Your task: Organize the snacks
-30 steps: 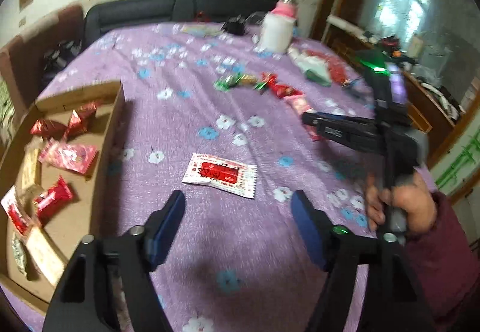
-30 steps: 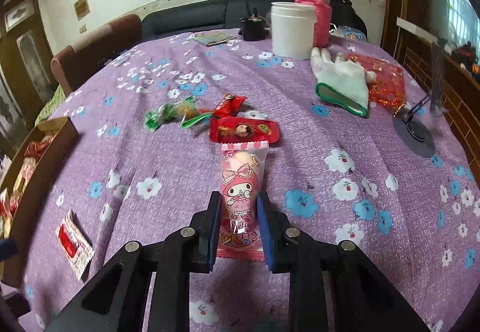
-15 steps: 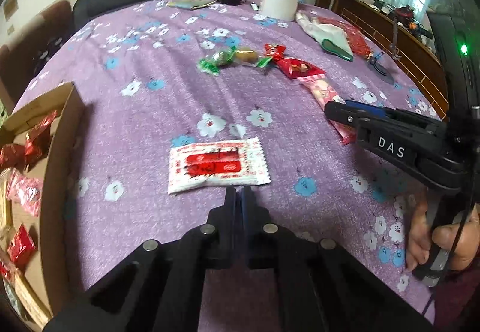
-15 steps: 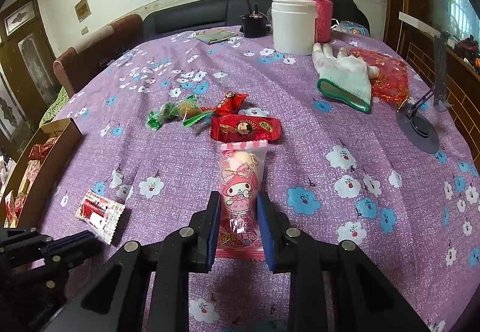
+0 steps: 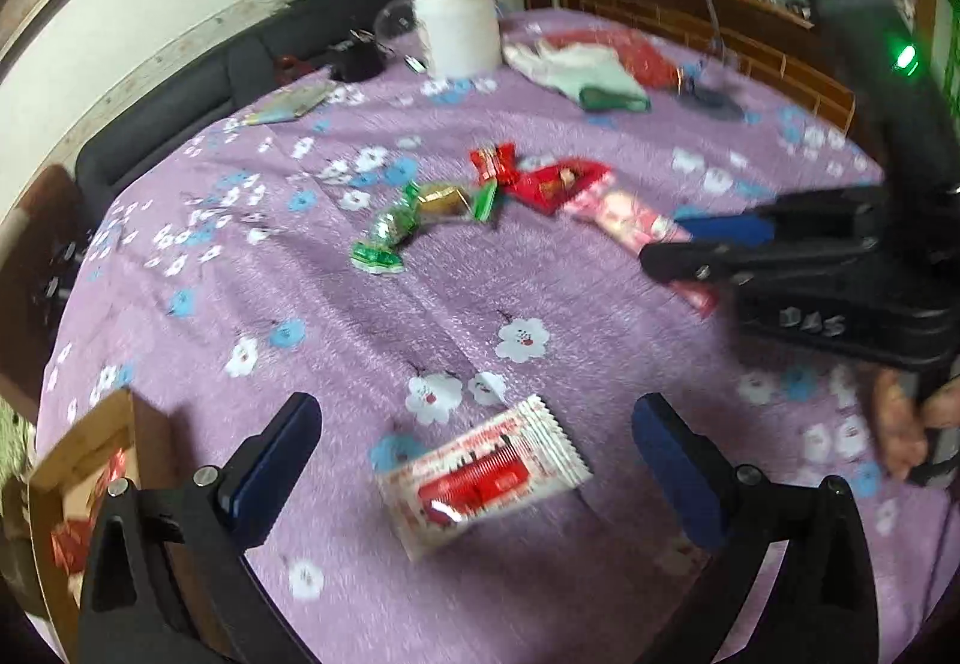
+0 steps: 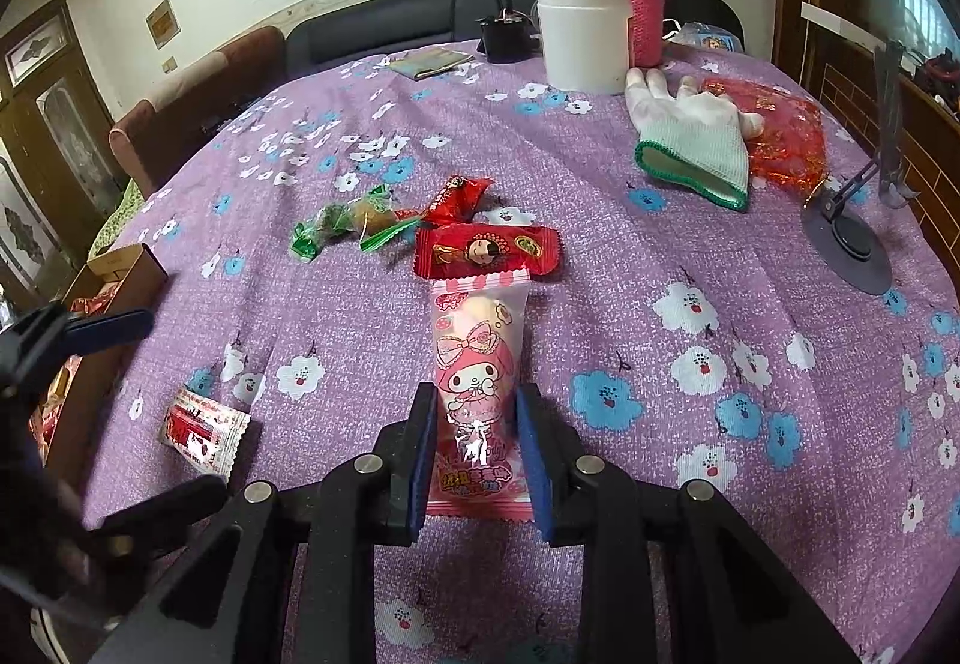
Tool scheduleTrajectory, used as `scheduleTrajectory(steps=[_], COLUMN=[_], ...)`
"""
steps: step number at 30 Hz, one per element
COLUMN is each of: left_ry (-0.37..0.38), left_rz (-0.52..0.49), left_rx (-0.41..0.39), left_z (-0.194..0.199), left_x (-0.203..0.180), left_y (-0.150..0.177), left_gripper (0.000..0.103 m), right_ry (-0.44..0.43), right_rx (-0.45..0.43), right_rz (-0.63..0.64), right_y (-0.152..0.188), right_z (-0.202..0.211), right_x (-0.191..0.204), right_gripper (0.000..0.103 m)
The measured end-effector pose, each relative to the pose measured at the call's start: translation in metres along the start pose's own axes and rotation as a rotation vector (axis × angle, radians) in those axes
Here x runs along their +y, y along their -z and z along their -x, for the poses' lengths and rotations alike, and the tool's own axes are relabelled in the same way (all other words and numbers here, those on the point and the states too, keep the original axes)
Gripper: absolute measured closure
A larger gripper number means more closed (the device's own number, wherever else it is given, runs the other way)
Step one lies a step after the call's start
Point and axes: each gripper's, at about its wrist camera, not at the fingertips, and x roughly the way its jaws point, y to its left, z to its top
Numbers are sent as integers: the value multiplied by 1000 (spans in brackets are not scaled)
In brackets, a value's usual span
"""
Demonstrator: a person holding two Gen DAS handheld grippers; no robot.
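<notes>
A white-and-red snack packet [image 5: 483, 478] lies flat on the purple flowered tablecloth [image 5: 372, 316]. My left gripper [image 5: 474, 412] straddles it; its jaws are opening and stand wide, touching nothing. The packet [image 6: 201, 427] also shows at the left of the right wrist view, below one blue finger [image 6: 114, 326] of the left gripper. My right gripper [image 6: 475, 394] is shut on the lower part of a pink cartoon snack packet [image 6: 480, 340] that rests on the cloth. A cardboard box [image 5: 78, 454] with several red snacks sits at the table's left edge.
Beyond the pink packet lie a red wrapped snack [image 6: 486, 250], a small red candy [image 6: 459, 196] and green-wrapped candies [image 6: 336, 226]. Farther back are a white jar [image 6: 582, 36], a pink-sleeved bottle [image 6: 630, 3], a glove [image 6: 690, 135], a red pouch [image 6: 780, 135] and a phone stand [image 6: 846, 238].
My left gripper shut half a second ago, then opened wide; it rolled and moved so the white-and-red packet now lies between its jaws. The right gripper stayed on the pink packet.
</notes>
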Motion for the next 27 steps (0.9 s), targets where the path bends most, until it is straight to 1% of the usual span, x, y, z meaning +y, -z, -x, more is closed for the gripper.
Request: scheduleTrajectory(steps=[1, 2, 3, 4, 5, 6, 7, 10, 11, 12, 13, 14, 15, 16, 17, 18, 19, 21, 23, 25, 27], left_ry=[4, 11, 39, 70, 85, 85, 83, 57, 53, 66, 80, 85, 83, 70, 46, 6, -20, -44, -49, -50, -24], left_rz=[-4, 3, 29, 69, 80, 74, 56, 26, 23, 25, 30, 36, 43, 54, 62, 75, 87, 110, 109, 60, -16], left_rx=[30, 69, 99, 100, 118, 115, 114, 106, 103, 90, 69, 52, 34, 9, -9, -30, -32, -23, -5, 18, 51], left_z=[-6, -10, -12, -8, -4, 1, 6, 14, 16, 20, 27, 34, 43, 53, 60, 68, 71, 72, 67, 60, 51], left_x=[-1, -1, 0, 3, 0, -5, -14, -32, -36, -37, -37, -36, -35, -31, -29, -25, -21, -15, -12, -16, -19], left_y=[0, 4, 6, 7, 11, 14, 18, 28, 30, 31, 32, 32, 34, 36, 37, 40, 44, 51, 58, 62, 64], left_gripper=[4, 25, 39, 49, 64, 72, 73, 70, 65, 61, 60, 55, 39, 30, 18, 15, 15, 15, 15, 15, 15], right_ry=[-1, -4, -5, -7, -7, -5, -1, 9, 11, 11, 9, 7, 6, 8, 8, 10, 12, 15, 17, 16, 14], right_rx=[0, 0, 0, 0, 1, 1, 1, 2, 2, 2, 2, 2, 3, 3, 3, 4, 4, 4, 3, 3, 3], right_rz=[-1, -4, -7, -10, -11, -9, -5, 7, 10, 11, 9, 8, 8, 8, 9, 9, 11, 14, 17, 18, 15], right_y=[0, -1, 0, -1, -1, -1, -1, -1, -1, -1, -1, -1, -1, -1, -1, -1, -1, -1, -1, -1, -1], right_z=[0, -1, -1, -1, -1, -1, -1, -1, -1, -1, -1, -1, -1, -2, -1, -2, -2, -2, -2, -2, -2], right_x=[-1, -2, -2, -3, -3, -3, -2, 0, 1, 1, 0, 0, 0, -1, -1, -1, -1, 0, 0, 0, 0], right_gripper=[76, 76, 76, 76, 76, 76, 76, 75, 75, 75, 75, 75, 75, 75, 75, 75, 74, 74, 74, 74, 74])
